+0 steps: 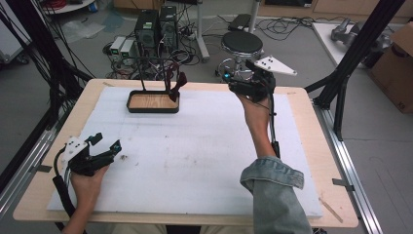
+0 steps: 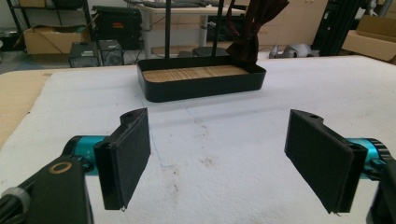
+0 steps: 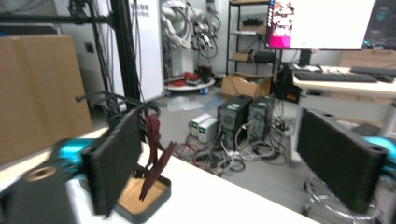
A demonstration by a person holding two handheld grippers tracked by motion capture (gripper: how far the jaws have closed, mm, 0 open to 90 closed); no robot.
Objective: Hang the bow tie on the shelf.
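A black tray (image 1: 152, 109) with a wooden floor stands at the back of the white mat, and a thin black rack rises from it. A dark red strap (image 1: 176, 83) hangs from the rack over the tray's right end. My right gripper (image 1: 228, 80) is held up to the right of the rack, jaws wide apart and empty. In the right gripper view the strap (image 3: 154, 163) and tray (image 3: 142, 210) lie behind the left jaw of my right gripper (image 3: 233, 163). My left gripper (image 1: 108, 142) rests open near the mat's front left. It (image 2: 224, 163) faces the tray (image 2: 201, 88) and strap (image 2: 250, 32) from a distance.
The white foam mat (image 1: 195, 146) covers most of the wooden table (image 1: 319, 146). Beyond the far edge are computer towers (image 1: 156, 27), a round stool (image 1: 242, 44) and floor cables. A cardboard box (image 1: 397, 68) and black frame struts stand at the right.
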